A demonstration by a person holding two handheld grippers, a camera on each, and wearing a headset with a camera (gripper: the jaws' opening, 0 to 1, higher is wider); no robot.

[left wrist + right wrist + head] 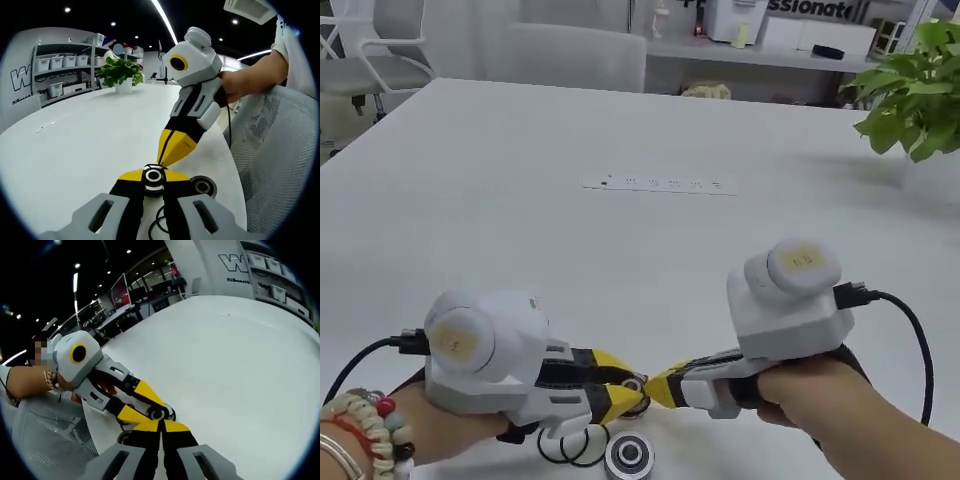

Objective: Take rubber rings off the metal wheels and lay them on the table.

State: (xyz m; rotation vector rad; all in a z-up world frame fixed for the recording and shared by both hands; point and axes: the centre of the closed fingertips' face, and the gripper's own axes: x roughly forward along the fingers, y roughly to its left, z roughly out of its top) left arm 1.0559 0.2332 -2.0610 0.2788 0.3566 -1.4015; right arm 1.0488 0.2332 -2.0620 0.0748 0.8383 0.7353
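Note:
My left gripper (623, 388) is shut on a small metal wheel (633, 384), which sits between its yellow jaws (153, 176). My right gripper (658, 386) is shut, and its yellow tips meet the rim of that wheel (158, 413). Whether they pinch the wheel's rubber ring is too small to tell. A second metal wheel (628, 455) lies on the white table (620, 250) just below the grippers, also seen in the left gripper view (203, 186). Two or three loose black rubber rings (575, 445) lie beside it, under the left gripper.
A flush power strip (660, 184) sits mid-table. A potted plant (910, 90) stands at the far right and chairs (380, 50) at the far left. A mesh chair (280, 150) is right by the table's near edge.

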